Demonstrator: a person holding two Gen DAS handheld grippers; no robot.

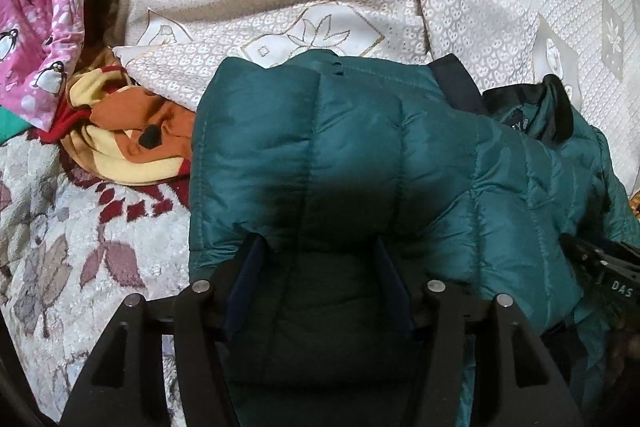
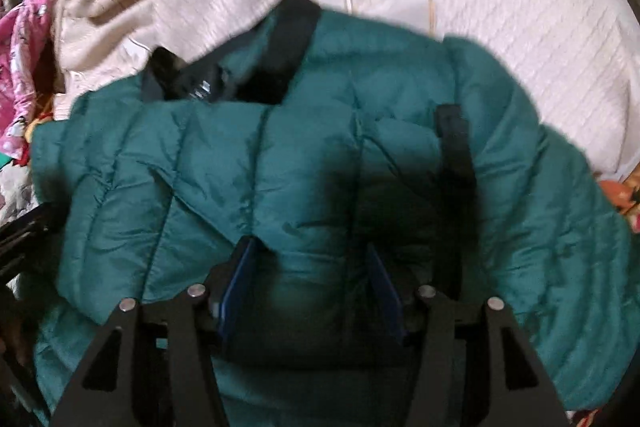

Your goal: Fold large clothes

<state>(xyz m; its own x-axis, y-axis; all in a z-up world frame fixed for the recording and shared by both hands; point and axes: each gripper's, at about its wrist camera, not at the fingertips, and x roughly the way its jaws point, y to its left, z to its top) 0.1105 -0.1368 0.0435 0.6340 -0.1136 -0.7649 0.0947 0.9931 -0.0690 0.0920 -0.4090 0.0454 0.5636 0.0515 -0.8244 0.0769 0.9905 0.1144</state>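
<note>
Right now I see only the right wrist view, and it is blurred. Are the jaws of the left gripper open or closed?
Observer: Open; the left gripper stands over the green jacket, pads apart.
Operator: What lies beyond the jacket on that side?
Observer: An orange and yellow cloth, right against it.
Operator: Has the pink fabric a pattern?
Observer: Yes, the pink fabric shows penguins.

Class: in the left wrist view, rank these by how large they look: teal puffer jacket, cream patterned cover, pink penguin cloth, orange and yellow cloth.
1-2. cream patterned cover and teal puffer jacket: alike, and the jacket lies nearer.
3-4. pink penguin cloth and orange and yellow cloth: alike.
</note>
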